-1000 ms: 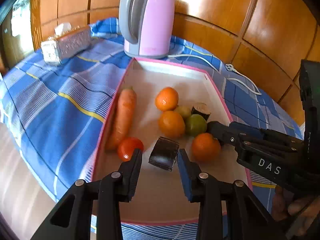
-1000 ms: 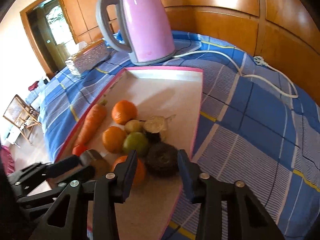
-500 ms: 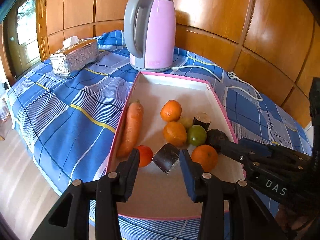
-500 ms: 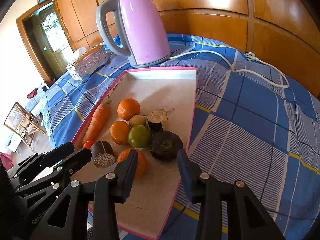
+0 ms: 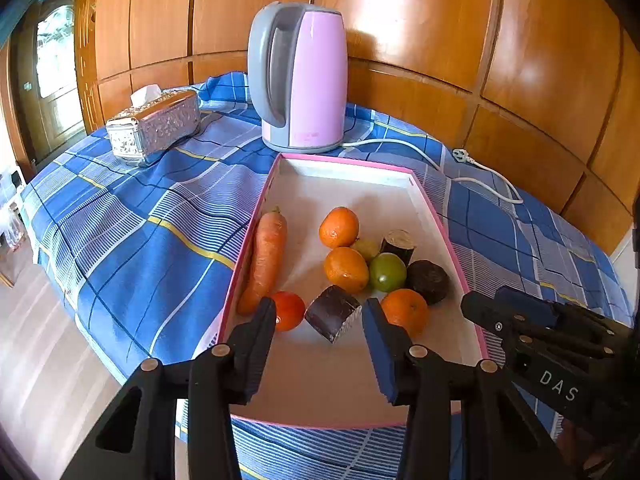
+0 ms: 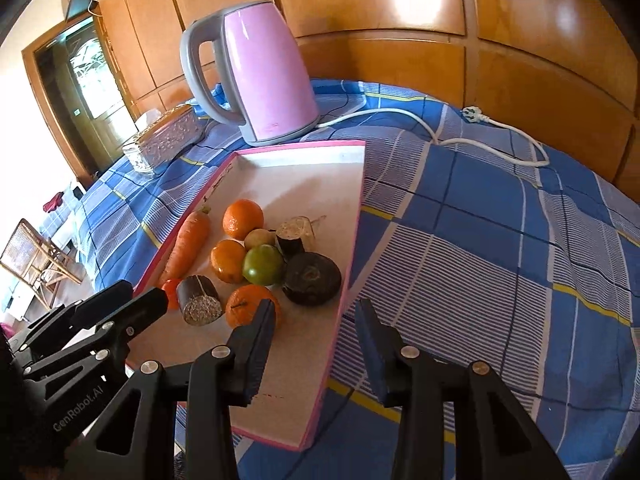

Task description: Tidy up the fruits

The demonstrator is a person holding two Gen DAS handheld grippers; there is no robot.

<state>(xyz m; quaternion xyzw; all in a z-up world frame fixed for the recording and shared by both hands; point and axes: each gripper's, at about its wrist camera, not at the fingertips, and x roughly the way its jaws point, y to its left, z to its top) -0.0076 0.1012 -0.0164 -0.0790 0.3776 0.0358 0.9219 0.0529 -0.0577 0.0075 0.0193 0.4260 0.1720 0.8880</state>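
Observation:
A pink-rimmed white tray (image 5: 436, 216) (image 6: 352, 216) holds a carrot (image 5: 266, 256) (image 6: 186, 242), a red tomato (image 5: 289, 310), three oranges (image 5: 338, 227) (image 6: 243, 218), a green fruit (image 5: 387, 272) (image 6: 262, 265), a small yellow fruit (image 6: 258, 238) and three dark cut pieces (image 5: 332, 312) (image 6: 312, 278). My left gripper (image 5: 318, 326) is open and empty, above the tray's near end behind the nearest dark piece. My right gripper (image 6: 314, 326) is open and empty, over the tray's right rim near the front.
A pink kettle (image 5: 298, 80) (image 6: 250, 76) stands behind the tray; its white cord (image 6: 472, 126) runs right over the blue checked cloth (image 5: 132, 216). A silver tissue box (image 5: 154, 126) sits at the back left. Wood panels wall the back. The table edge drops off at left.
Both grippers have drawn back and up from the fruit. The dark pieces that lay between their fingers now rest on the tray, clear of both.

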